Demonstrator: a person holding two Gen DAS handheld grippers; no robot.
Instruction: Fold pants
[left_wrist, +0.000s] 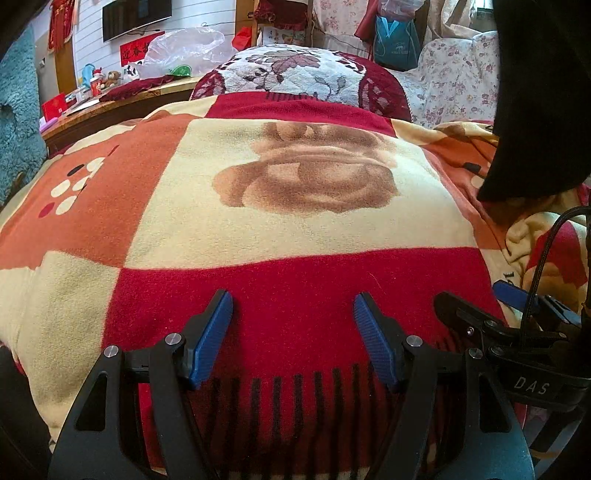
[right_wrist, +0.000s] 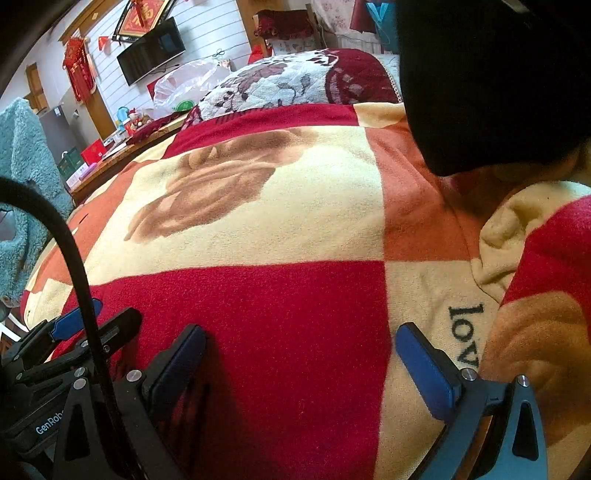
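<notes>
The black pants hang as a dark mass at the right edge of the left wrist view, their lower end above the bed. In the right wrist view the pants fill the upper right and reach down to the blanket. My left gripper is open and empty, low over the red patch of the blanket. My right gripper is open and empty, close beside the left one. The right gripper also shows in the left wrist view, and the left gripper shows at the left of the right wrist view.
A red, cream and orange patchwork blanket covers the bed. A flowered pillow lies at the far end. A wooden bench with boxes and a plastic bag stands at the far left. A teal fleece hangs at left.
</notes>
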